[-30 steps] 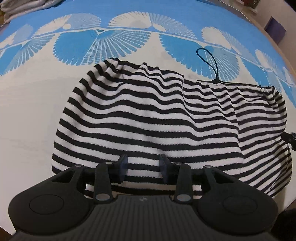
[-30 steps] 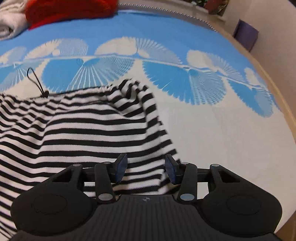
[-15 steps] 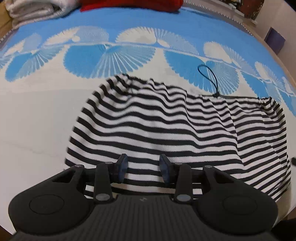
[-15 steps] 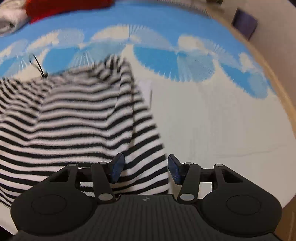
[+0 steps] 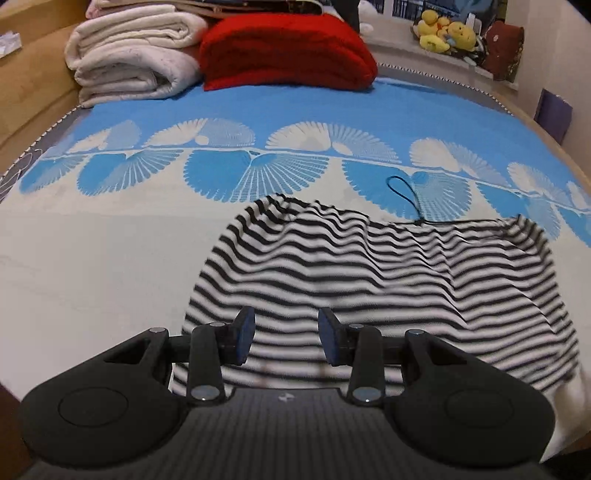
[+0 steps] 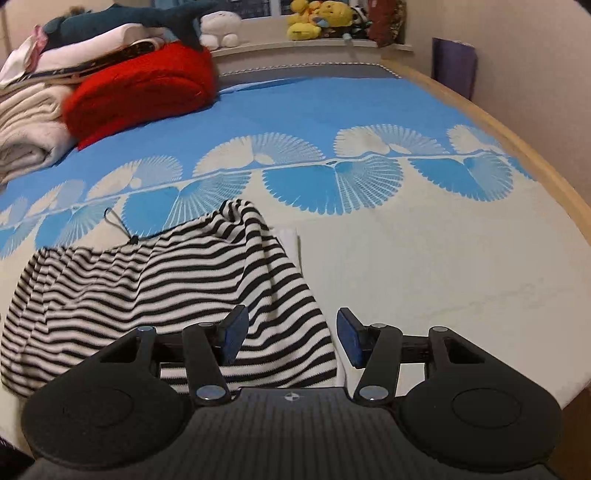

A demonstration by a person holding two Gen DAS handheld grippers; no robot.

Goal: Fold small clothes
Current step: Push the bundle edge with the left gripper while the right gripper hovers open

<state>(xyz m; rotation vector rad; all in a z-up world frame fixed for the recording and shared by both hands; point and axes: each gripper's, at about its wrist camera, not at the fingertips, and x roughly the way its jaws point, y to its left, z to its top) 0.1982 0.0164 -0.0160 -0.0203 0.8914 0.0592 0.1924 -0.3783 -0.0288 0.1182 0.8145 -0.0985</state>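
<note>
A black-and-white striped garment (image 5: 369,280) lies bunched on the blue-and-white bedspread (image 5: 110,258), a black drawstring loop (image 5: 404,195) at its far hem. My left gripper (image 5: 287,339) hovers above the garment's near edge. Its pads stand apart with nothing pinched between them. In the right wrist view the same garment (image 6: 147,288) fills the lower left, its right side rumpled into a ridge. My right gripper (image 6: 291,338) is open over the garment's near right corner; the pads touch no cloth.
Folded white blankets (image 5: 136,55) and a red blanket (image 5: 288,55) are stacked at the head of the bed. Plush toys (image 5: 443,35) line the sill behind. The wooden bed edge (image 6: 535,158) curves along the right. A white tag (image 6: 290,240) sticks out beside the garment.
Both grippers have pulled back and risen, so more of the bed shows. The right jaws have widened. The garment's right side has bunched into a ridge.
</note>
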